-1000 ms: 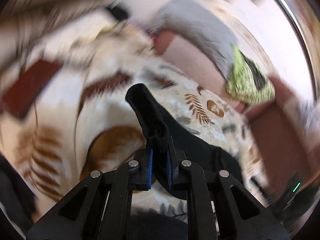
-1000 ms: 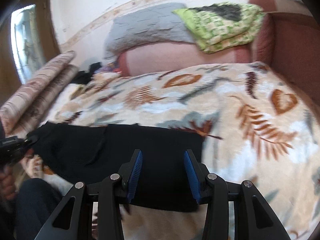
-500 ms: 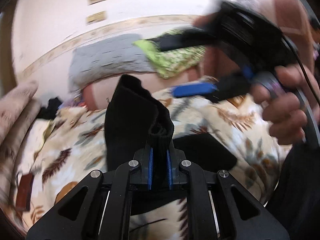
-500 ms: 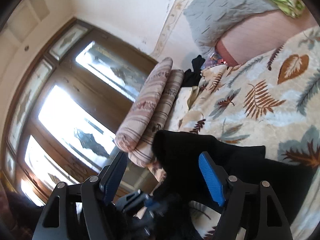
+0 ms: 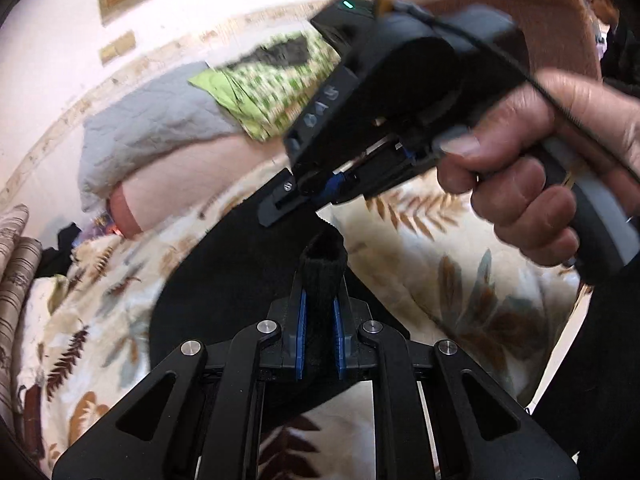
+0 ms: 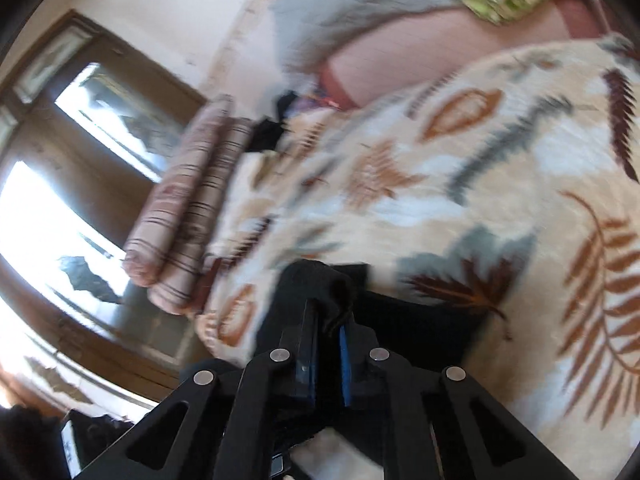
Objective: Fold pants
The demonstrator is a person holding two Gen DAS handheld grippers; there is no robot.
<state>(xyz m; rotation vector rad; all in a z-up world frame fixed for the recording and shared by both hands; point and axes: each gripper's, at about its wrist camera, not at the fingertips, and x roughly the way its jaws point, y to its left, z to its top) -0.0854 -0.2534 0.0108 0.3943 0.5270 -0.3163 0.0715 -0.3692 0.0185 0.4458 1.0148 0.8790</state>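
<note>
Striped cushions [image 5: 16,264] lie at the far left, beside the leaf-print blanket [image 5: 100,312]. Spread over that blanket are the black pants [image 5: 240,264]. The left gripper [image 5: 319,320] is clamped on a bunched fold of them — its blue pads [image 5: 301,332] press the cloth from both sides. Further right, the right gripper [image 5: 296,198] pinches the pants' upper edge, a hand [image 5: 536,176] round its handle. Its own camera confirms this — the right gripper [image 6: 327,340] is closed narrow on black cloth, pants [image 6: 400,320] below, blanket [image 6: 500,184] to the right.
</note>
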